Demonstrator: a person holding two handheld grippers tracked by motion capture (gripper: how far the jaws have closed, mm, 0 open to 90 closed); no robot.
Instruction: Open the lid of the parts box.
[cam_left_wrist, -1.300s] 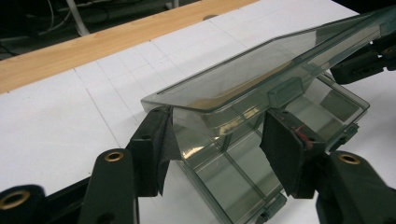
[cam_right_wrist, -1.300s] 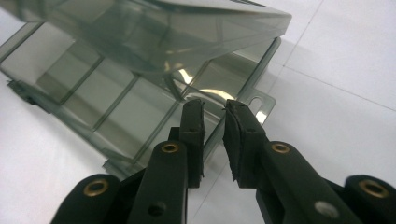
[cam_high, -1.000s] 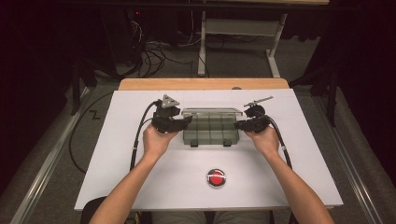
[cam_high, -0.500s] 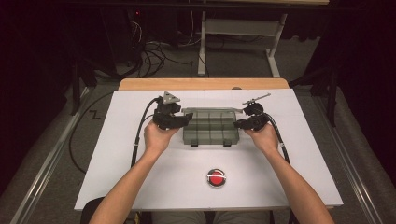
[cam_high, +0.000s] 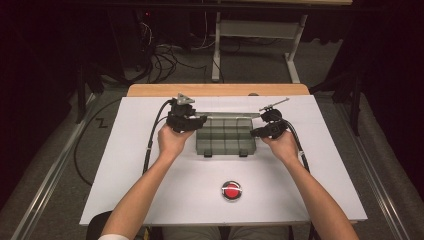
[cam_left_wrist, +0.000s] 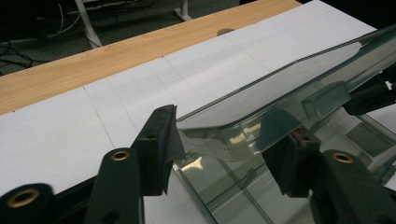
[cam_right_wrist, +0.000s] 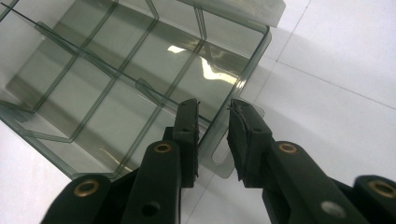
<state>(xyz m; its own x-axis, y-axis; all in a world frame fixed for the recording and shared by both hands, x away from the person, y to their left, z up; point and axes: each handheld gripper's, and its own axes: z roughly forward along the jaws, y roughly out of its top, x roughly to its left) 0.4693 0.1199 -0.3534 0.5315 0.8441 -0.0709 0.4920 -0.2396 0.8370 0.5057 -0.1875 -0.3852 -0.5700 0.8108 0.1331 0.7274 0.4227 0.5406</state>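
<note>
The clear box (cam_high: 225, 136) sits mid-table. Its raised lid (cam_left_wrist: 280, 93) lies between the left gripper (cam_left_wrist: 224, 149)'s closing jaws; the right gripper (cam_right_wrist: 212, 135) seemingly pinches the near wall.

Organizer box (cam_high: 225, 136): clear smoky plastic, glossy, lid (cam_left_wrist: 280, 88) too. Tabletop (cam_high: 150, 190) is matt white with a bare wood strip (cam_high: 215, 90). Gripper jaws are matt black.

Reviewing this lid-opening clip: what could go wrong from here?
1. The left gripper has just been closing, its fingers around the lid's corner edge; a hold that shallow may slip, dropping the lid.
2. The right gripper straddles only the thin side wall of the clear organizer box; lifting the lid could drag the box across the white table.
</note>
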